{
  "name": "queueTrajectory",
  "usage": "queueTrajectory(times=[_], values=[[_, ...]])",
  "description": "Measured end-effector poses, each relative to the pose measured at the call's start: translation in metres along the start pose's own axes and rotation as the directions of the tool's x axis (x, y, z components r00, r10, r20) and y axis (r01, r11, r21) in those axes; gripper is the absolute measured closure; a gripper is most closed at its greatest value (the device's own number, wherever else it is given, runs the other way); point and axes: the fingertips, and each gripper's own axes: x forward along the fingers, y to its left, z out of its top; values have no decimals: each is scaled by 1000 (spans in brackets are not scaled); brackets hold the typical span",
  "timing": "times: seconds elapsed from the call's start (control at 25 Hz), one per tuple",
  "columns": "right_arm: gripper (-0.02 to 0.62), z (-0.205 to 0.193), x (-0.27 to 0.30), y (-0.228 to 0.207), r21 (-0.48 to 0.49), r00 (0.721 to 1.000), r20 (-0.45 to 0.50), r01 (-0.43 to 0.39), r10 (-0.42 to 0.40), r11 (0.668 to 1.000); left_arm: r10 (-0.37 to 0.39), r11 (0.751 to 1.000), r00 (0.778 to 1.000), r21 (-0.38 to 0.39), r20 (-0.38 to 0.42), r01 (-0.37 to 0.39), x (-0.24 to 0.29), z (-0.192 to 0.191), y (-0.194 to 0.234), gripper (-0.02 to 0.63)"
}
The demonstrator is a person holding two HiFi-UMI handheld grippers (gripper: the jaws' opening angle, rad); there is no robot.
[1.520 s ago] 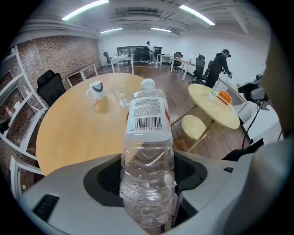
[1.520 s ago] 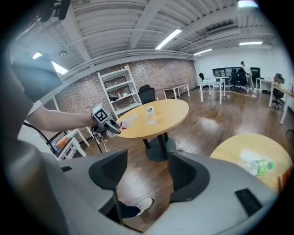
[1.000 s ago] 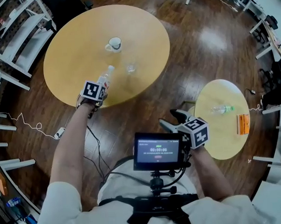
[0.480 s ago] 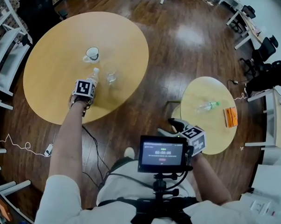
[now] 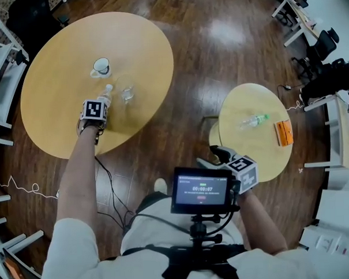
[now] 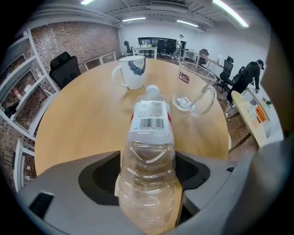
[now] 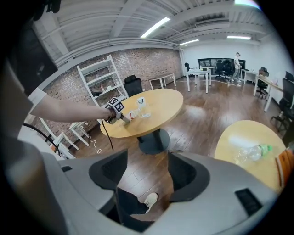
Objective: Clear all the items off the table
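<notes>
Since the earlier frame, your left gripper (image 5: 102,100) has travelled from the near edge of the large round light-wood table (image 6: 78,119) further in over its top, taking the clear plastic bottle with the white-and-red label (image 6: 149,151) along. Its jaws have just been opening. They now stand slightly apart with the bottle's lower body between them, and a thin gap shows at the right pad. The bottle's cap points away from the tool. Ahead of the jaws and slightly left stands a white ceramic mug (image 6: 132,71). Ahead and to the right stands a clear glass mug (image 6: 195,92), just beside the bottle's cap end.

Your right gripper (image 7: 142,176) hangs over the dark wood floor (image 7: 202,119), jaws apart and empty. To its right is a small round wooden table (image 7: 250,137) bearing a second clear bottle (image 7: 250,153).
</notes>
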Motion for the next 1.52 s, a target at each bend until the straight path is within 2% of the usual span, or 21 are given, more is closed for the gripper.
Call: queueTrajectory(times=[0.16, 0.32, 0.36, 0.56, 0.76, 0.92, 1.04, 1.16, 1.36, 1.52], values=[[310, -14, -10, -9, 28, 1000, -5, 16, -16, 999, -6, 1000, 1000, 3, 27, 6, -5, 5, 0, 216], [310, -25, -25, -16, 61, 999, 2, 49, -49, 997, 22, 1000, 998, -9, 65, -21, -19, 8, 11, 196], [310, -27, -28, -17, 69, 998, 6, 55, -56, 996, 34, 999, 996, -10, 81, -33, -26, 8, 14, 180], [310, -38, -45, -25, 77, 998, 39, 52, -55, 996, 143, 989, 974, -2, 177, -145, -76, 1, 30, 179], [310, -58, -74, -35, 45, 997, 71, 30, -33, 999, 203, 979, 956, -41, 211, -199, -120, -30, 18, 179], [310, -77, -105, -45, 34, 993, 114, 19, -23, 999, 236, 972, 942, -64, 240, -227, -158, -47, -12, 181], [310, -98, -134, -56, 46, 988, 149, 29, -36, 999, 223, 975, 935, -51, 277, -217, -188, -61, -59, 180], [310, -125, -167, -65, 56, 983, 176, 43, -53, 997, 154, 987, 937, -16, 314, -157, -211, -75, -131, 180], [310, -176, -223, -80, 74, 972, 217, 73, -87, 995, -38, 999, 937, 30, 347, 29, -241, -110, -280, 179], [310, -218, -269, -89, 97, 961, 248, 101, -122, 990, -190, 982, 913, 54, 360, 183, -272, -144, -396, 179]])
